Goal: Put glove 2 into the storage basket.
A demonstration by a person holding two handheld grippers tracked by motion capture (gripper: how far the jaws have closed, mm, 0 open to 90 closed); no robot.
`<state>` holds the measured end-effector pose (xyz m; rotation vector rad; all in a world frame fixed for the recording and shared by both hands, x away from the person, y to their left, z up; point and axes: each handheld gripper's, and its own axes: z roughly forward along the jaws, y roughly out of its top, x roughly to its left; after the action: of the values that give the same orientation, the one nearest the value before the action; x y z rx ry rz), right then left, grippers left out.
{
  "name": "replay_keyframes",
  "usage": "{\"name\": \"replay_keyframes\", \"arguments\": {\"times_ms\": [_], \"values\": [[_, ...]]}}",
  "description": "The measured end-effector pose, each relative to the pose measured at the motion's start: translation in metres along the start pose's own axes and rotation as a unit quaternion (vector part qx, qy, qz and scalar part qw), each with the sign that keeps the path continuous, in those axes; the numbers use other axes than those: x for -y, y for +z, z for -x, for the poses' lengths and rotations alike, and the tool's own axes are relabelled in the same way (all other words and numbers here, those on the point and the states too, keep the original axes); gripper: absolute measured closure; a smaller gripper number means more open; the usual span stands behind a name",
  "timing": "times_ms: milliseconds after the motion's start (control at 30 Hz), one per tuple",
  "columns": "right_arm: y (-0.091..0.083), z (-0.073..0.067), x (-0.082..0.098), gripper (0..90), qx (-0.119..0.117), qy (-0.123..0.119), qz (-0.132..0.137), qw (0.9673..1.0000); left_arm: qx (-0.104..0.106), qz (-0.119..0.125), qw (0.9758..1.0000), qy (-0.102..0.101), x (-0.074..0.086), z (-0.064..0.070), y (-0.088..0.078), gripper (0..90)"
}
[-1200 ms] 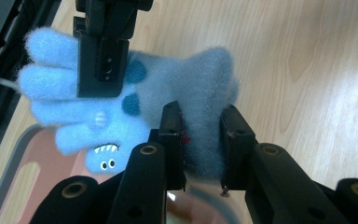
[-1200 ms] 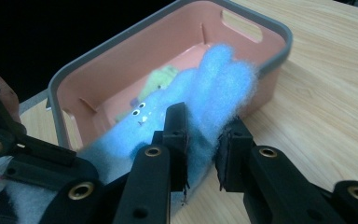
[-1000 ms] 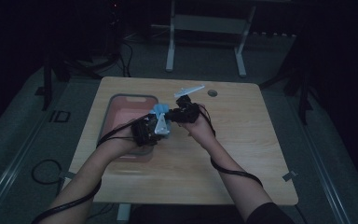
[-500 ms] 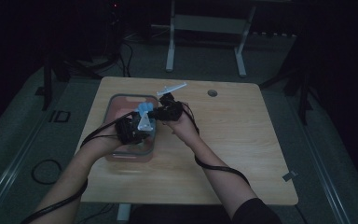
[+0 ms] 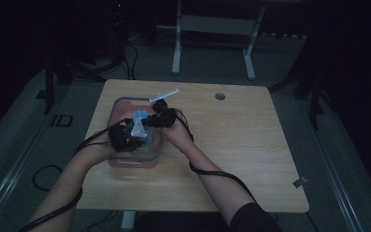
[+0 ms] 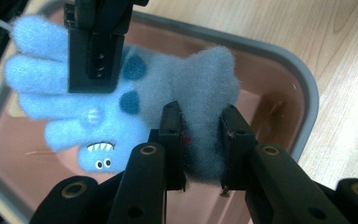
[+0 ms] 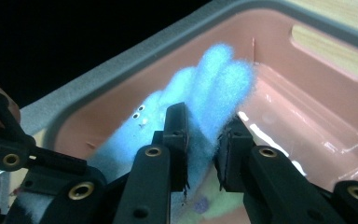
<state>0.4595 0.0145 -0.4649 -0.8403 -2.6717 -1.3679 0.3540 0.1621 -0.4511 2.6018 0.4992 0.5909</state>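
Scene: we hold a blue plush toy (image 6: pixel 121 107) over the pink bin (image 5: pixel 125 162) | left gripper (image 6: pixel 200 135) clamps one end | right gripper (image 7: pixel 204 140) clamps the other, likely for lowering it in.

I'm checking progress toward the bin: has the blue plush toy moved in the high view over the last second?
Yes. The blue plush toy, clamped by both grippers, moved left from above the bare tabletop to over the pink bin.

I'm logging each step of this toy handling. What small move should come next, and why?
Probably lower the blue plush toy further into the pink bin. Both the left gripper and the right gripper are clamped on it, and it hangs above the bin's floor.
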Motion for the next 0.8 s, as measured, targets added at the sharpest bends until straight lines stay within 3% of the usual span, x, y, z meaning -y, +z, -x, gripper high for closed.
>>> {"name": "replay_keyframes", "arguments": {"times_ms": [200, 333, 533, 700, 800], "values": [[0.014, 0.003, 0.005, 76.5, 0.010, 0.004, -0.019, 0.9998, 0.012, -0.006, 0.9999, -0.010, 0.007, -0.003, 0.015, 74.8], [0.022, 0.006, 0.008, 76.4, 0.018, 0.006, -0.030, 0.9994, 0.004, -0.010, 0.9999, -0.001, 0.009, -0.001, 0.026, 74.7], [0.027, 0.010, 0.009, 76.0, 0.022, 0.007, -0.036, 0.9991, 0.015, -0.007, 0.9997, -0.018, 0.013, -0.006, 0.034, 74.4], [0.030, 0.010, 0.006, 73.2, 0.046, -0.020, -0.055, 0.9972, 0.017, -0.017, 0.9996, -0.018, 0.013, -0.006, 0.040, 74.0], [0.033, 0.012, 0.008, 71.1, 0.056, -0.025, -0.064, 0.9961, 0.024, -0.021, 0.9993, -0.021, 0.012, -0.007, 0.043, 73.6]]}}
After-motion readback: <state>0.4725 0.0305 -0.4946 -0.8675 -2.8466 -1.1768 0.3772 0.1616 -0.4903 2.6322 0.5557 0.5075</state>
